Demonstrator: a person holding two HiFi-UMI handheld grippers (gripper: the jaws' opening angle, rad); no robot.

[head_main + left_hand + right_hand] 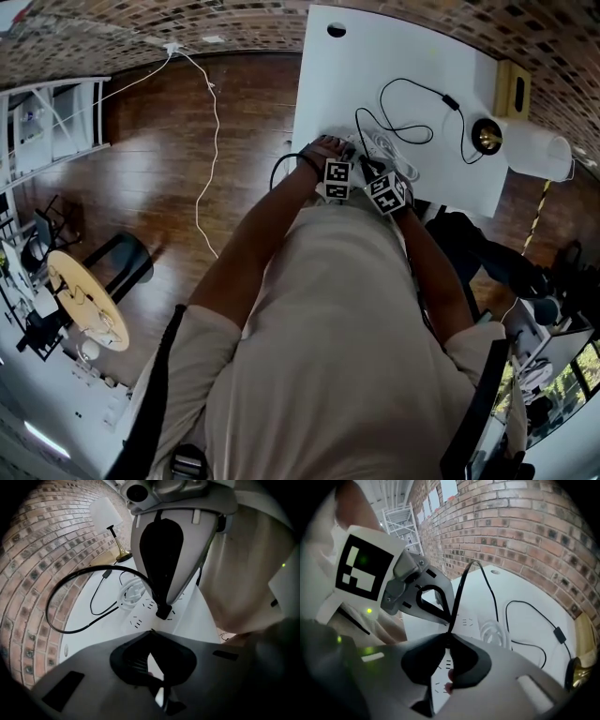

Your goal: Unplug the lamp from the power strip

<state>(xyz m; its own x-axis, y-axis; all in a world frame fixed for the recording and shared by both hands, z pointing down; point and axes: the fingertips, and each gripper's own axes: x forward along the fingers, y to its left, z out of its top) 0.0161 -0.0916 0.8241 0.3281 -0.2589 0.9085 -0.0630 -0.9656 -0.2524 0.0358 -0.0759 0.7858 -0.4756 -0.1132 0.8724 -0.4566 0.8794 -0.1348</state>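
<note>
My right gripper [449, 635] is clamped on the plug [163, 612], which sits in the strip [140, 617], ready to pull. My left gripper [152, 631], jaws together, sits just beside the plug, probably bracing the strip. The lamp [105, 510] stands beyond the strip.

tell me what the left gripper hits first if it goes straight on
Likely the white power strip, right below its tips; the black plug sits just beyond, though depth is unclear.

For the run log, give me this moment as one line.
step: unplug lamp | right gripper: shut on black plug in power strip | left gripper: shut, by the plug
</note>
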